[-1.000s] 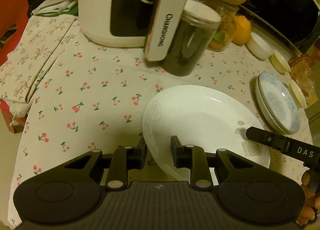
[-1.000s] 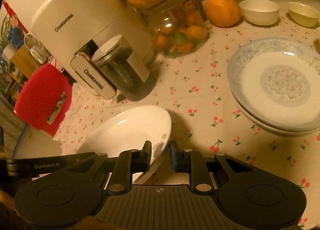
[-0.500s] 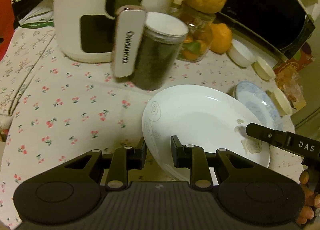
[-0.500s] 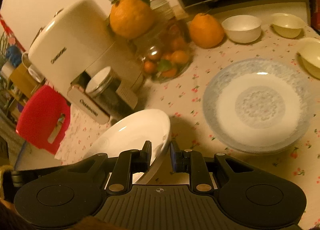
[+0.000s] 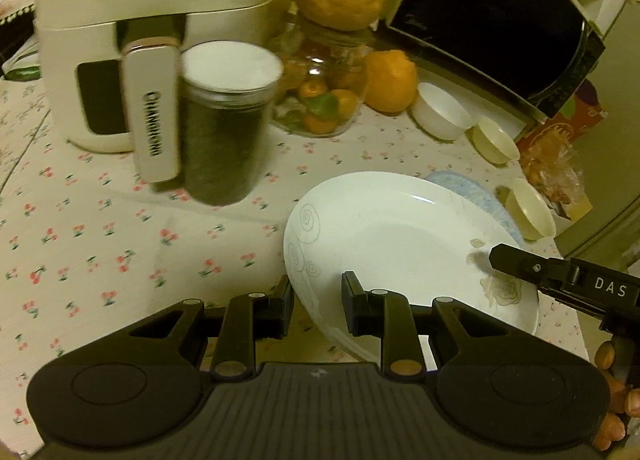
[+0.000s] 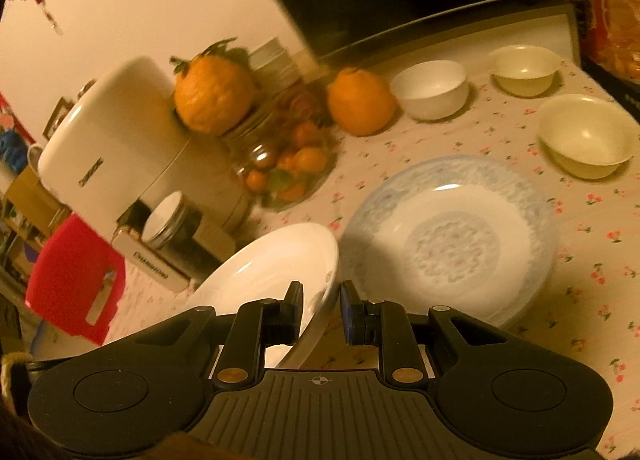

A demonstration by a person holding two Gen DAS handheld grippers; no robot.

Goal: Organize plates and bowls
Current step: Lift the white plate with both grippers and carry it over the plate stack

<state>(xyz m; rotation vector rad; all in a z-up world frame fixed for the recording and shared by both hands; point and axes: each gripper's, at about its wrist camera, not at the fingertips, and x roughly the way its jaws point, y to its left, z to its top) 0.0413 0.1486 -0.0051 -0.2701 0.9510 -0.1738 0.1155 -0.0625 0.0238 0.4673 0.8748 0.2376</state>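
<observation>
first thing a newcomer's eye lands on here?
The white plate, gripped at opposite rims by the left gripper and the right gripper, held above the cherry-print tablecloth. Next, the blue-rimmed plate to its right, and the big orange atop the fruit jar behind.

Matte black gripper [image 5: 316, 302], brass pivots

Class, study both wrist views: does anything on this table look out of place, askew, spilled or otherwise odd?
One oddity: a large orange fruit perches on top of the glass jar of small fruit, a place it could roll from. The white plate is tilted only because each hand-held gripper holds its rim. Nothing looks spilled or broken.
</observation>
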